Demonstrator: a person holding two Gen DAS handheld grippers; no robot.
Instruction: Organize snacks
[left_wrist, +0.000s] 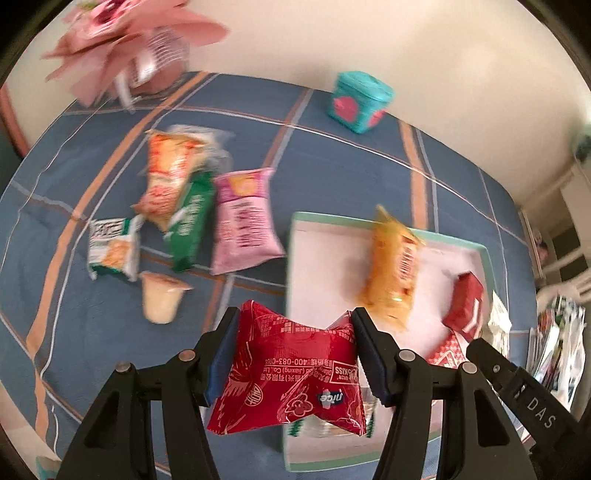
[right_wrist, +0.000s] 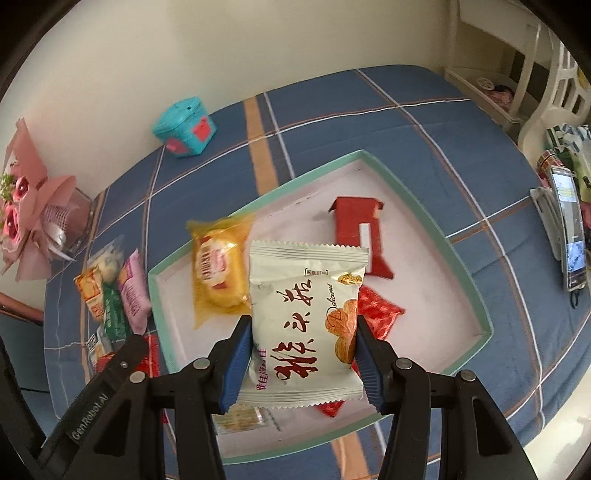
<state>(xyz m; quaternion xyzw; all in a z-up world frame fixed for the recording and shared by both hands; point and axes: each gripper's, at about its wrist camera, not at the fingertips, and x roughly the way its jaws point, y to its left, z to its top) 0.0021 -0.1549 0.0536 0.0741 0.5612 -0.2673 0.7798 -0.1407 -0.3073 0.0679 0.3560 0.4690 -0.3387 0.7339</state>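
My left gripper (left_wrist: 295, 354) is shut on a red snack packet (left_wrist: 291, 373), held above the near left edge of the green-rimmed white tray (left_wrist: 384, 222). My right gripper (right_wrist: 302, 354) is shut on a white snack packet with red characters (right_wrist: 304, 325), held over the tray (right_wrist: 476, 291). In the tray lie a yellow cake packet (right_wrist: 218, 269), a red box (right_wrist: 360, 230) and a red foil packet (right_wrist: 378, 308). Loose snacks lie left of the tray: a pink packet (left_wrist: 243, 221), a green packet (left_wrist: 190, 221), an orange packet (left_wrist: 166, 177), a white-green packet (left_wrist: 112, 247) and a jelly cup (left_wrist: 160, 297).
A teal box (left_wrist: 360, 101) stands near the wall at the back of the blue plaid tablecloth (left_wrist: 332, 170). A pink flower bouquet (right_wrist: 26, 206) stands at the back left. A phone (right_wrist: 570, 236) and white chair (right_wrist: 554, 96) are at the right.
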